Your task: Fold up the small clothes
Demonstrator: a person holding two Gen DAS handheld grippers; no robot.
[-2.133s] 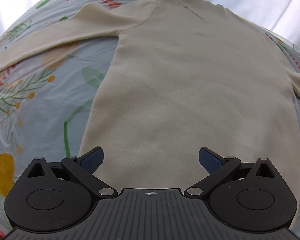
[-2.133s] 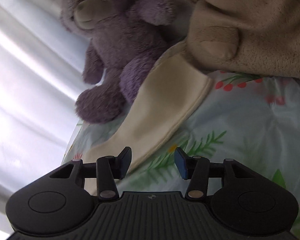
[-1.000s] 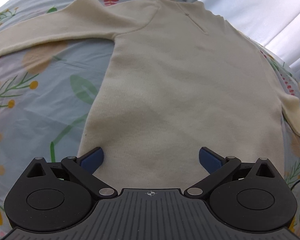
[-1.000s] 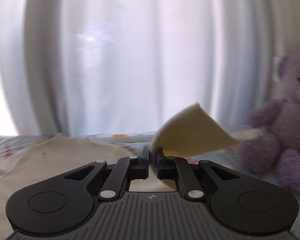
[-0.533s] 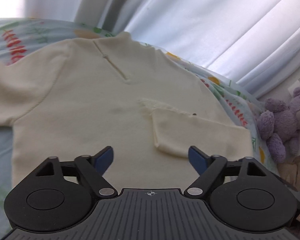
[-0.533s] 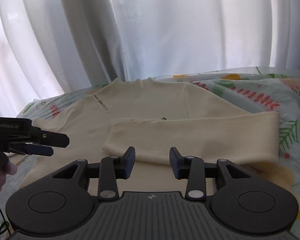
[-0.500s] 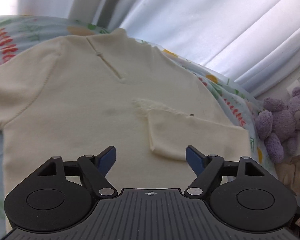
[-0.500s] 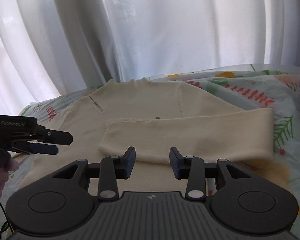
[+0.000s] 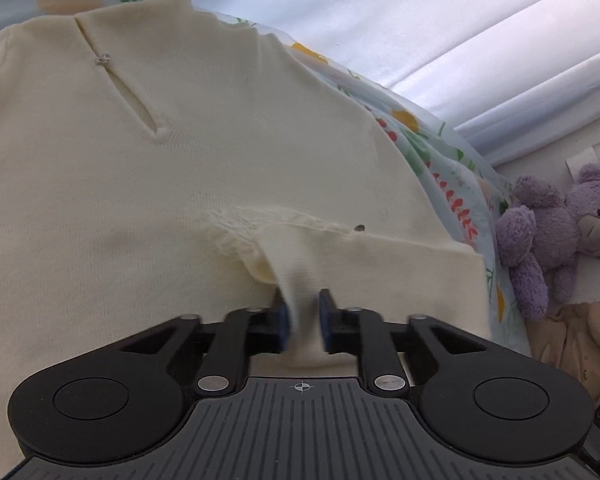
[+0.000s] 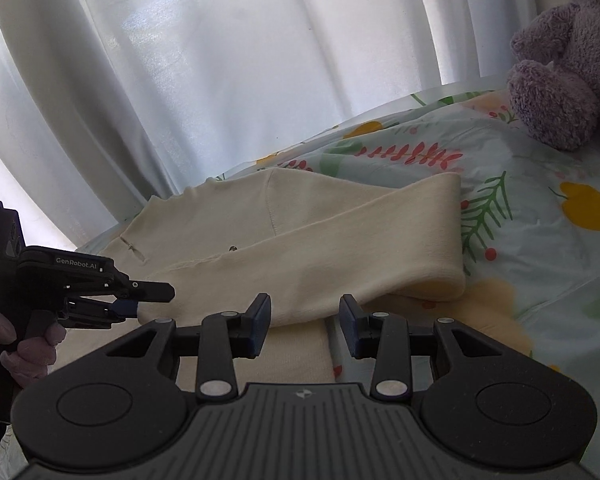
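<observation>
A cream long-sleeved top (image 9: 140,184) lies flat on a floral bedsheet (image 10: 540,240), neck slit up and far. Its right sleeve (image 10: 360,248) is folded across the body, cuff end toward the left. My left gripper (image 9: 303,316) is shut on the sleeve's cuff (image 9: 300,280), which bunches between the blue pads. It also shows in the right wrist view (image 10: 136,306), pinching the cuff. My right gripper (image 10: 303,326) is open and empty, hovering just in front of the folded sleeve.
A purple teddy bear (image 9: 556,224) and a beige plush toy (image 9: 576,340) lie at the right edge of the bed. The bear also shows in the right wrist view (image 10: 572,64). White curtains (image 10: 220,80) hang behind the bed.
The left gripper has moved in and shut on the folded sleeve's cuff. The right gripper, open since releasing the sleeve, has drawn back to the right.
</observation>
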